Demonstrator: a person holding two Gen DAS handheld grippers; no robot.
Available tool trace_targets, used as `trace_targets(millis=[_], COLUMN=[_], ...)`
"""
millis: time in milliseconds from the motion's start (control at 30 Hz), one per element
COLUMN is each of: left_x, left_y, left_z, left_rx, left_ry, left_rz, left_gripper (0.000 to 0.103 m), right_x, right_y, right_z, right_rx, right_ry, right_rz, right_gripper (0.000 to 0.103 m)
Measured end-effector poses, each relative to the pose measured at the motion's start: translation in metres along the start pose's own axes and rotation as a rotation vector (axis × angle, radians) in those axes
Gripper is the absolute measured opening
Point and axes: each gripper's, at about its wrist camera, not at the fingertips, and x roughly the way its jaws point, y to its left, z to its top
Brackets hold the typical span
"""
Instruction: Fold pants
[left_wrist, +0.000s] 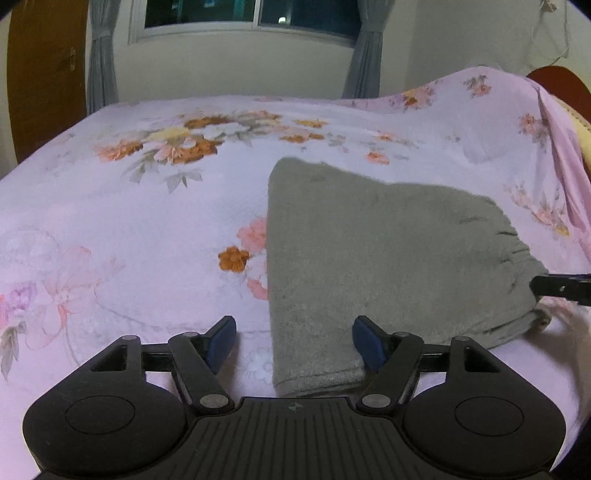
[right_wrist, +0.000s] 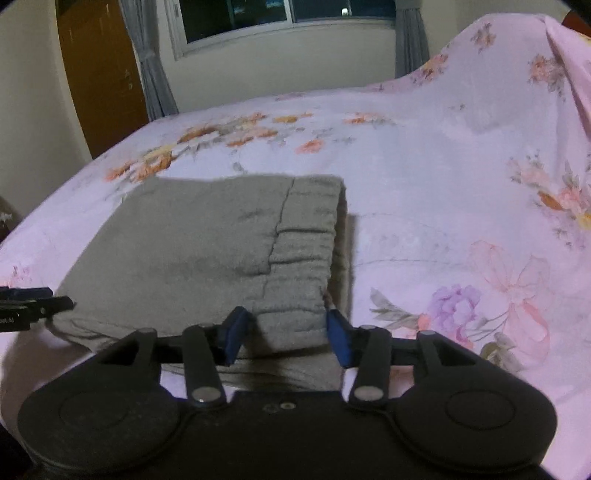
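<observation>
The left gripper (left_wrist: 293, 341) is seen open, its right pad beside the near left corner of the folded grey sweatpants (left_wrist: 384, 251). The right gripper (right_wrist: 284, 334) is parted around the near waistband (right_wrist: 306, 236) end, not visibly pinching. The pants' long axis runs across between them, near the floral bedsheet's (left_wrist: 129, 229) front edge. One pair of pants and two grippers are counted.

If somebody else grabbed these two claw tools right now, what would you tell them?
Left gripper: open, holding nothing, at the near edge of the folded end of the grey pants.
Right gripper: jaws apart astride the waistband corner; the pads do not look pressed on it.
The pants lie on the floral bedsheet, already folded into a compact stack.
Left to do: perhaps one more fold or smoothing; hard to say.
</observation>
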Motion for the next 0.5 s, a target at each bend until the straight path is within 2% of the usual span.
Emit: trace_targets(millis=[67, 133, 200, 300, 367, 433, 467, 500], left_x=[0.0, 0.005, 0.009, 0.005, 0.011, 0.014, 0.015, 0.016], left_y=[0.0, 0.001, 0.003, 0.005, 0.008, 0.012, 0.012, 0.012], left_z=[0.001, 0.0, 0.002, 0.006, 0.003, 0.002, 0.004, 0.005], left_rx=[0.002, 0.017, 0.013, 0.005, 0.012, -0.01, -0.012, -0.005], left_ry=[-0.002, 0.013, 0.02, 0.0, 0.016, 0.021, 0.024, 0.025], left_rz=[-0.004, 0.002, 0.0, -0.011, -0.019, -0.032, -0.035, -0.034], left_gripper=[0.07, 0.07, 0.07, 0.07, 0.07, 0.071, 0.071, 0.071], right_x=[-0.005, 0.007, 0.011, -0.003, -0.005, 0.009, 0.012, 0.009], right_y=[-0.001, -0.004, -0.01, -0.013, -0.017, -0.02, -0.022, -0.024], right_z=[-0.001, -0.003, -0.002, 0.001, 0.001, 0.001, 0.0, 0.002], right_rx=[-0.006, -0.017, 0.025, 0.066, 0.079, 0.077, 0.081, 0.096], right_ry=[-0.021, 0.033, 0.053, -0.006, -0.035, 0.032, 0.048, 0.035], right_rz=[0.01, -0.011, 0.006, 0.024, 0.044, 0.019, 0.014, 0.021], right_gripper=[0.044, 0.045, 0.047, 0.046, 0.046, 0.049, 0.051, 0.05])
